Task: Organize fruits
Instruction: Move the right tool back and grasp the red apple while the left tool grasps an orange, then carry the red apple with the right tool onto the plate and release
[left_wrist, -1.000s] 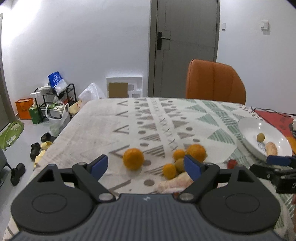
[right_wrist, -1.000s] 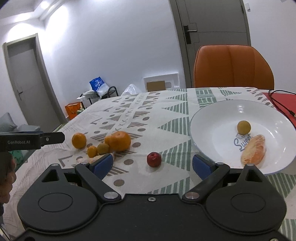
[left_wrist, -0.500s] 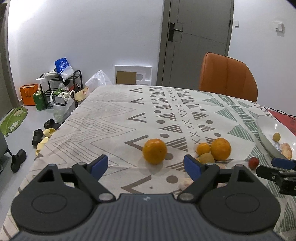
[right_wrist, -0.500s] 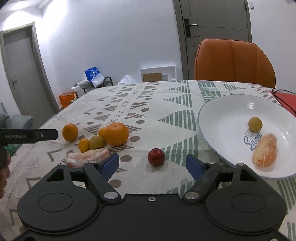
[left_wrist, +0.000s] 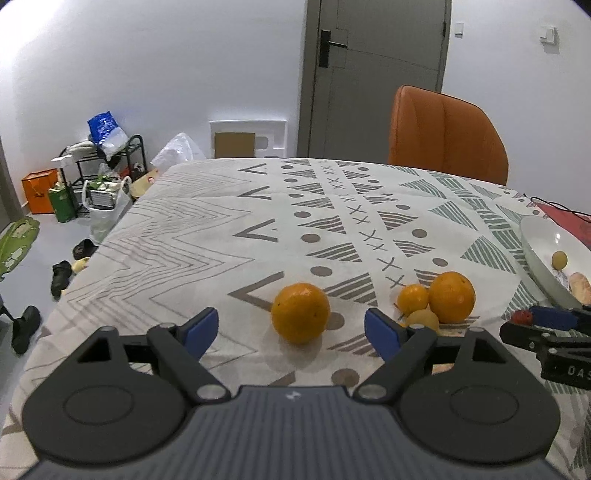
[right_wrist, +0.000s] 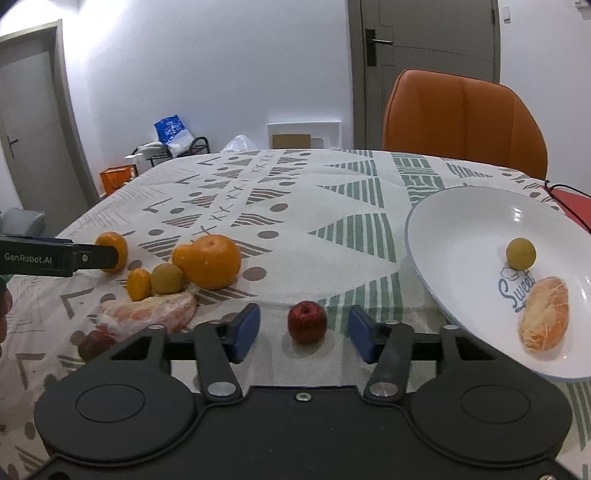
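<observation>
My left gripper (left_wrist: 291, 334) is open, and an orange (left_wrist: 300, 312) lies on the patterned cloth between its blue fingertips. My right gripper (right_wrist: 303, 334) is open too, its fingertips on either side of a small red fruit (right_wrist: 307, 321). A larger orange (right_wrist: 209, 261), a small orange (right_wrist: 139, 284), a yellow-green fruit (right_wrist: 168, 278) and a wrapped peeled segment (right_wrist: 151, 313) cluster left of it. The white plate (right_wrist: 461, 236) at right holds a small yellow fruit (right_wrist: 520, 253) and a peeled segment (right_wrist: 544, 318). The left gripper's side (right_wrist: 55, 255) shows at the far left.
An orange chair (left_wrist: 445, 138) stands behind the table's far edge. A red mat and a black cable (right_wrist: 569, 197) lie beyond the plate. A dark red fruit (right_wrist: 96, 343) sits by the wrapped segment. On the floor at left are a rack with bags (left_wrist: 99, 162) and shoes.
Both grippers have come forward and lower. The orange now sits between the left fingertips, and the red fruit now sits between the right fingertips, which stand closer together.
</observation>
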